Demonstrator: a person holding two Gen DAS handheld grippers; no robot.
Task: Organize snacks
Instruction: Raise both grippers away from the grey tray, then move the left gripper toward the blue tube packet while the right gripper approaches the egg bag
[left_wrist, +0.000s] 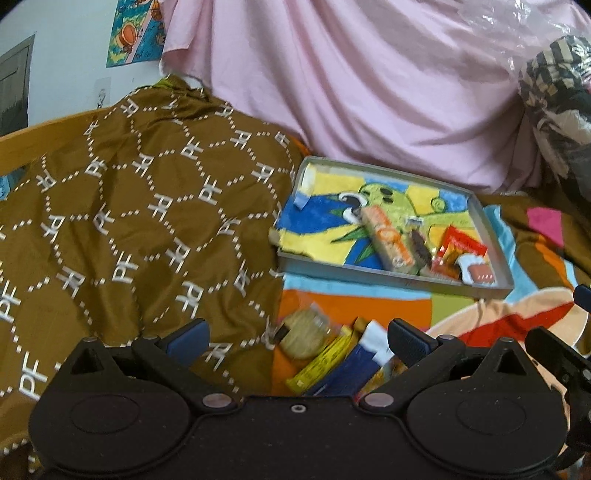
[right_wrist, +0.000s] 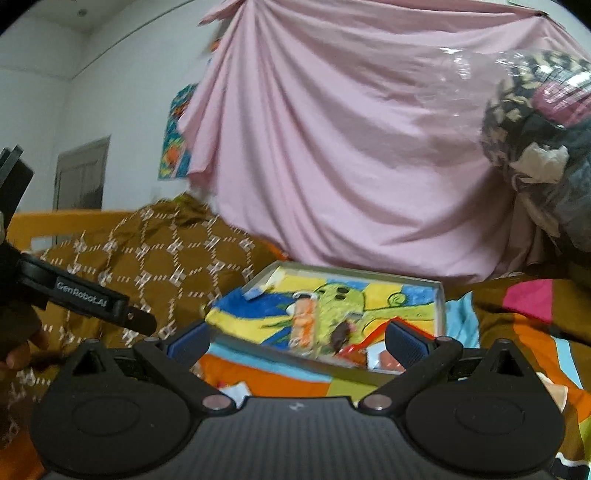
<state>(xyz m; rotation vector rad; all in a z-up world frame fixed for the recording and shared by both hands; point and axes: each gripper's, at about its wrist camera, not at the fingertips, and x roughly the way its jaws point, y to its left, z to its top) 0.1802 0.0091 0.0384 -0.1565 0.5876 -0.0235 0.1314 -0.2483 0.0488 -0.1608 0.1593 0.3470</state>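
Mid-sort: left gripper (left_wrist: 297, 338) spread wide, empty, over loose snacks (left_wrist: 332, 363) just ahead. Tray (left_wrist: 399, 282) w/ several packets sits beyond. Right gripper (right_wrist: 295, 339) also agape, holding nothing. Next, prob. close on round biscuit pack (left_wrist: 301, 334), though blurred.

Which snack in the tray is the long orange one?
The orange biscuit pack, lying leftmost among the snacks in the grey tray; the neighbours are a dark bar and red packets.

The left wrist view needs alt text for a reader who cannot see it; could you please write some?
The open left claw hovers over loose snack packets lying on a colourful blanket. Beyond them, a grey tray lined with a cartoon towel holds several more snacks near its right end. A brown patterned cloth lies left, and pink fabric hangs behind.
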